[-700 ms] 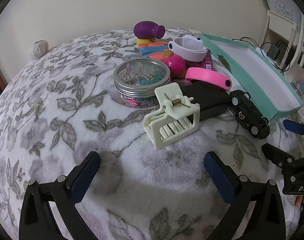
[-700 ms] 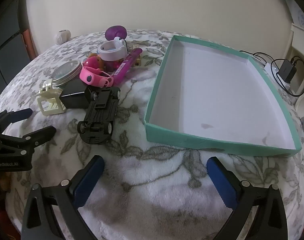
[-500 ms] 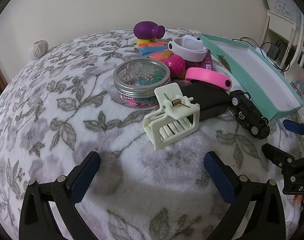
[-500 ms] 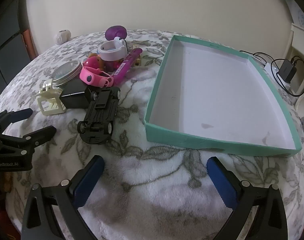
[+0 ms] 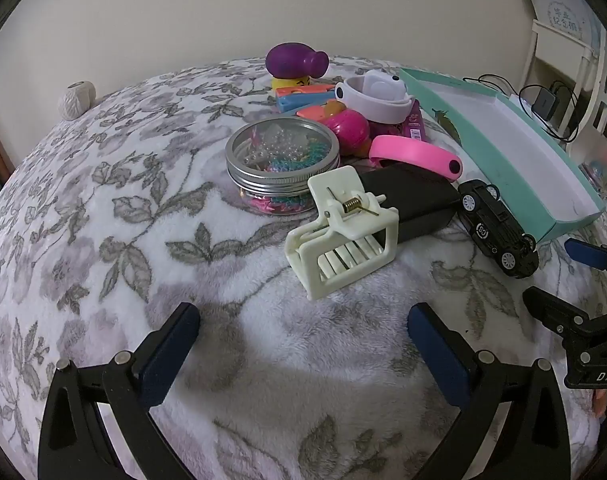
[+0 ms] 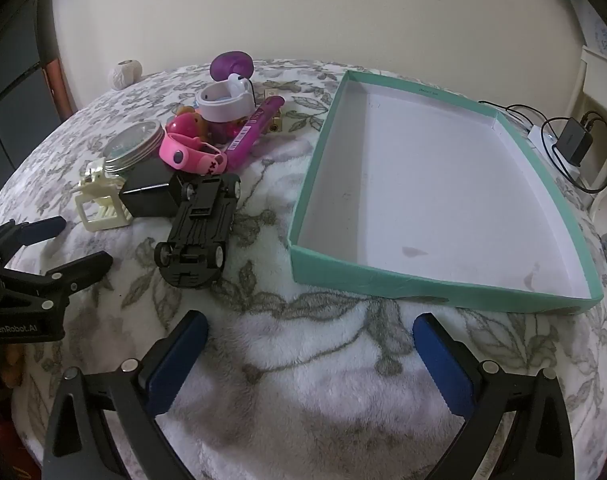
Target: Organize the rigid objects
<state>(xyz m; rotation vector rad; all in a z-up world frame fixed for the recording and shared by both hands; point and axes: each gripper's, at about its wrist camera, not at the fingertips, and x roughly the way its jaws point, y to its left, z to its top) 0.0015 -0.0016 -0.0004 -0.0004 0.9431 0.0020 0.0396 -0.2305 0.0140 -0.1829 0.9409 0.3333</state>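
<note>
A pile of small objects lies on a floral blanket: a cream hair claw clip [image 5: 343, 228], a black box [image 5: 411, 200], a metal-lidded jar [image 5: 281, 160] of beads, a pink wristband [image 5: 415, 156], a white wristband [image 5: 375, 94], a purple toy [image 5: 295, 60] and an upturned black toy car [image 6: 199, 232]. A teal tray [image 6: 315, 196] with a white inside stands to the right. My left gripper [image 5: 303, 322] is open, nearer than the clip. My right gripper [image 6: 309, 332] is open over bare blanket, in front of the tray and car. Nothing is between either pair of fingers.
A ball of white yarn [image 5: 77, 98] sits at the blanket's far left by the wall. A charger with cables [image 6: 573, 142] lies beyond the tray at the right. A magenta tube [image 6: 253, 130] leans in the pile. White shelving [image 5: 563, 52] stands at the far right.
</note>
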